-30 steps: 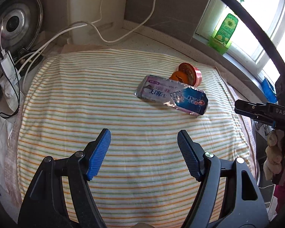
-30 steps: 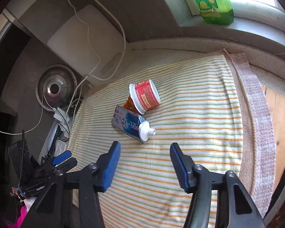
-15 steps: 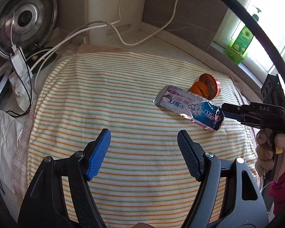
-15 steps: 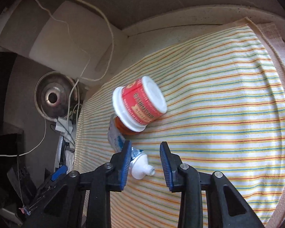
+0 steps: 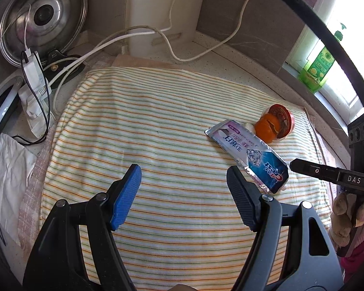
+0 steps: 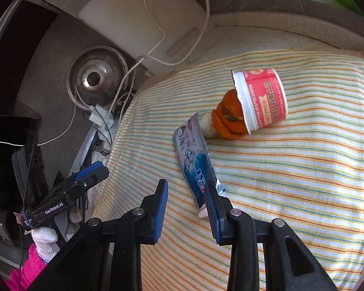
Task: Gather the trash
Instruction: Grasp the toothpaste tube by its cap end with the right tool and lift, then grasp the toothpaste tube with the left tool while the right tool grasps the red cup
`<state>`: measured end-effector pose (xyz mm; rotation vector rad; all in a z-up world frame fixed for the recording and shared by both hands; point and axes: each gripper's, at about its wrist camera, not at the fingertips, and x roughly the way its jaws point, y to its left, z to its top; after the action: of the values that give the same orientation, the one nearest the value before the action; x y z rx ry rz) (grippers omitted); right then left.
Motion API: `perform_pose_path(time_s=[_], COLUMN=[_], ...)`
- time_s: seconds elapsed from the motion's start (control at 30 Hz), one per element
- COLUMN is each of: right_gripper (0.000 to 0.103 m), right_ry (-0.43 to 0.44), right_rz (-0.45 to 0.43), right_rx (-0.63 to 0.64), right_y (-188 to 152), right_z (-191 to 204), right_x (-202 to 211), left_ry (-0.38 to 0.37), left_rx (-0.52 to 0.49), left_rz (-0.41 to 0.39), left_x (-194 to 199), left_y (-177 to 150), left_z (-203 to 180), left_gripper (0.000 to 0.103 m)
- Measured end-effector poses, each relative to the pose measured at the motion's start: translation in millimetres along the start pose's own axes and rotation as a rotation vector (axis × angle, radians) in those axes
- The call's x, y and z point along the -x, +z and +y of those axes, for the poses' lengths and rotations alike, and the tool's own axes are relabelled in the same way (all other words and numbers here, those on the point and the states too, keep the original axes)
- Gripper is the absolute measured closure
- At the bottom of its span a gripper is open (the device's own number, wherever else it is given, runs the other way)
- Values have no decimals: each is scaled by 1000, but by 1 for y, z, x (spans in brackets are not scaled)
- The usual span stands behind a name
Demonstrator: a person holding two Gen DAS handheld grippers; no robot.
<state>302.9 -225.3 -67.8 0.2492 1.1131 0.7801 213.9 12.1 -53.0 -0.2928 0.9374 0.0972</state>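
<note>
Here the whole move turns on the toothpaste tube (image 6: 196,167) and the right tongs (image 6: 188,200). The flattened tube lies on the striped cloth (image 6: 291,177) with its long axis running from the crimped end, up by the cup, down to the cap end, which sits right at the right tongs. The tongs' own right pad overlaps that end, while their left pad stands clear of it with bare cloth in the gap — so the pads are partly apart and not clamped; whether the nearer pad actually touches the tube I cannot tell.

The left tongs (image 5: 183,194) hang wide apart and empty over bare cloth, the tube off to their right, so the right hand is plainly nearer. In the left view the right tongs' tip points at the tube's blue end.

Just beyond the tube's far end lie a tipped-over red cup (image 6: 263,100) and orange peel (image 6: 230,117) spilling from its mouth, with a small pale scrap touching the peel. In my judgement a sideways shift to centre the tube comes first. The room toward the cloth's near edge looks open; the white cables (image 5: 143,32) and pot lid (image 5: 42,17) lie well apart.
</note>
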Motion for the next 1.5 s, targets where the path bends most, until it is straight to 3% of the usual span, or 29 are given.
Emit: perform_pose_path(time_s=[0.13,0.2,0.3,0.37,0.47,0.5,0.67,0.77,0.9,1.03,1.37,1.43,1.5], right_gripper=[43,46,62,63,63,63,36,32,23,22,23,29,44], right_ry=[-89,-75,-23,17,152,153,30,-36,-198,-298,-348,-347,-312], right_rz=[-42,-20,24,51,104,113,25,-59,-164,-178,-126,-130,-123], right_rx=[-9,-29,-48,-37,-13,12,92,81,60,46,43,5,-43], right_y=[4,8,7,4,-4,-6,-7,1,17,36,57,63,69], right_z=[-4,-9,-9,-1,18,26,35,24,7,-9,-21,-30,-42], right_x=[2,-6,-20,-32,-46,-46,-13,18,44,45,8,7,7], left_ry=[16,19,23,29,30,26,-44,-91,-140,-152,-71,-47,-16], left_rx=[1,14,28,29,42,51,83,74,71,79,58,34,5], left_rz=[1,-2,-8,-9,-7,-4,44,85,146,193,255,270,276], left_x=[4,5,7,7,7,6,-9,-23,-44,-61,-95,-103,-108], left_y=[-3,-3,-4,-4,-3,-3,-2,-2,1,2,1,1,1], left_z=[6,11,16,18,21,22,12,-6,-33,-54,-84,-90,-96], left_gripper=[28,28,28,28,28,28,28,28,25,25,24,24,24])
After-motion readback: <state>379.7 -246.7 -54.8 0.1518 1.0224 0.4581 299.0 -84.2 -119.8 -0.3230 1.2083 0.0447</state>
